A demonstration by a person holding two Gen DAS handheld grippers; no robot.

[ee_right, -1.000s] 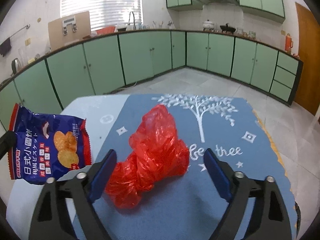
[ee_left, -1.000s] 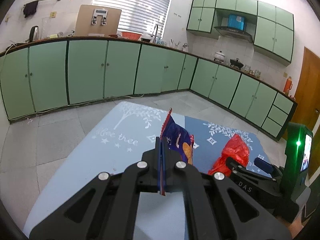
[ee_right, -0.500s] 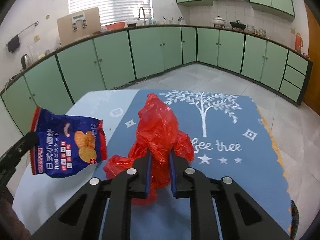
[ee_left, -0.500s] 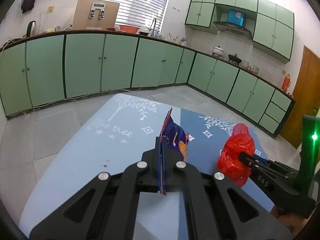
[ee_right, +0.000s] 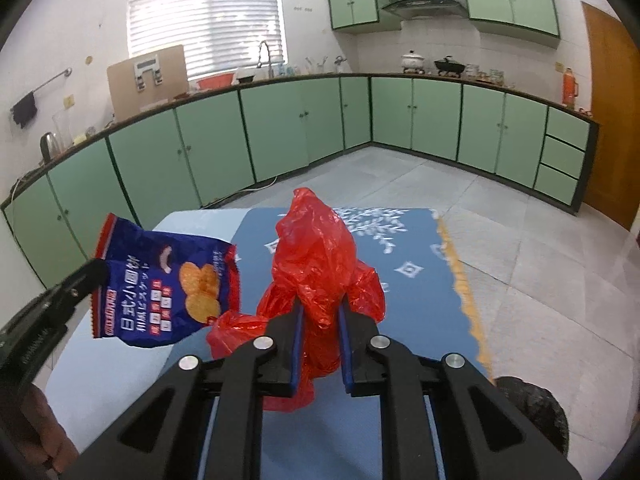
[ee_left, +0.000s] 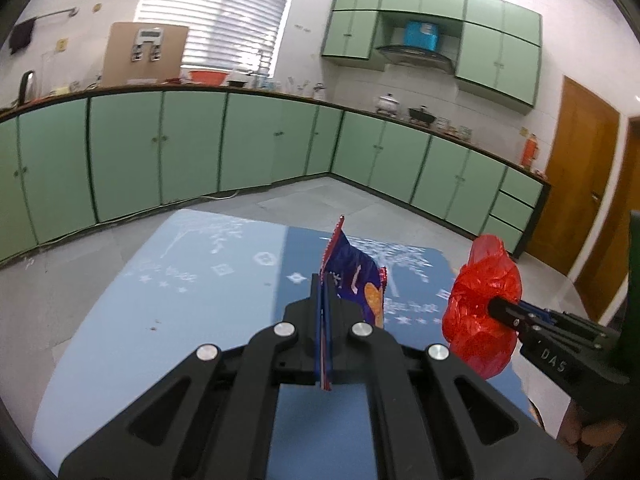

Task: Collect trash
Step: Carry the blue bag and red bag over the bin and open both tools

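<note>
My left gripper (ee_left: 324, 284) is shut on a blue snack packet (ee_left: 352, 280) and holds it edge-on above the table. The packet's printed face (ee_right: 168, 280) shows in the right wrist view, with the left gripper (ee_right: 94, 270) at its left edge. My right gripper (ee_right: 320, 312) is shut on a crumpled red plastic bag (ee_right: 320, 256) and holds it above the blue mat. The bag (ee_left: 484, 304) and the right gripper (ee_left: 494, 308) also show at the right of the left wrist view.
The table carries a light blue mat (ee_left: 168, 292) on the left and a darker blue mat (ee_right: 408, 280) with an orange fringe. Green cabinets (ee_right: 280, 136) line the walls beyond a tiled floor. A dark round object (ee_right: 536, 412) sits low at the right.
The right gripper closed on the red bag and lifted it off the mat. Both grippers have risen with their loads, and the packet and bag are now closer together.
</note>
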